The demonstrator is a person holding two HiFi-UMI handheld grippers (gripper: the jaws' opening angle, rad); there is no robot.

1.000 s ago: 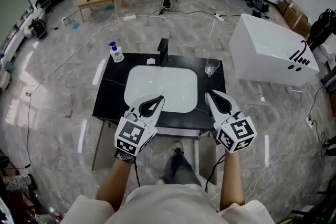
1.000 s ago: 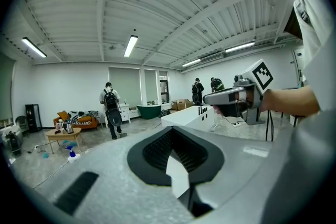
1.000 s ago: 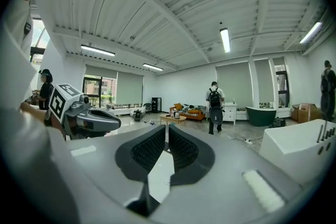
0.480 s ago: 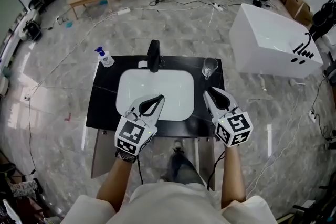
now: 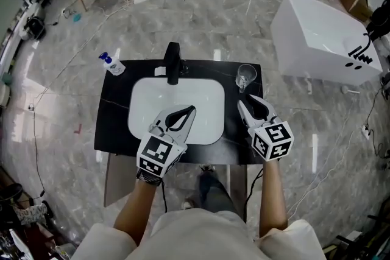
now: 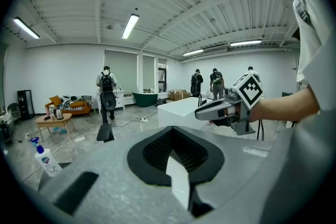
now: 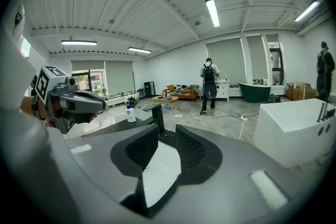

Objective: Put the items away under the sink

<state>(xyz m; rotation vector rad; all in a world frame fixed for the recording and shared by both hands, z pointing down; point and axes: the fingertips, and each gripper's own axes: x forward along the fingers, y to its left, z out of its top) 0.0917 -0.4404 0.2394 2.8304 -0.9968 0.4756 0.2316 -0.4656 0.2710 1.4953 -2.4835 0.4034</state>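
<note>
Glass [image 5: 245, 77] stands on the surface [image 5: 113, 122] right of the basin [image 5: 149, 106]; soap bottle [image 5: 111, 64] stands at the far left corner. My left tongs [image 5: 190, 110] are closed and empty. My right tongs [image 5: 248, 100], jaws just opened, hold nothing. The glass is probably light, slick and fragile, so I would grip it gently at mid-wall.

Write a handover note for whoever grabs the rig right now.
Left claw: shut, empty, over the front of the sink.
Right claw: jaws have just been opening, nothing between them, over the counter just short of the glass.
Items: soap bottle at the back left corner, glass at the back right, both upright on the counter.
Done: nothing put away yet.
Left: pick up the glass and the soap bottle, stow both under the sink.
</note>
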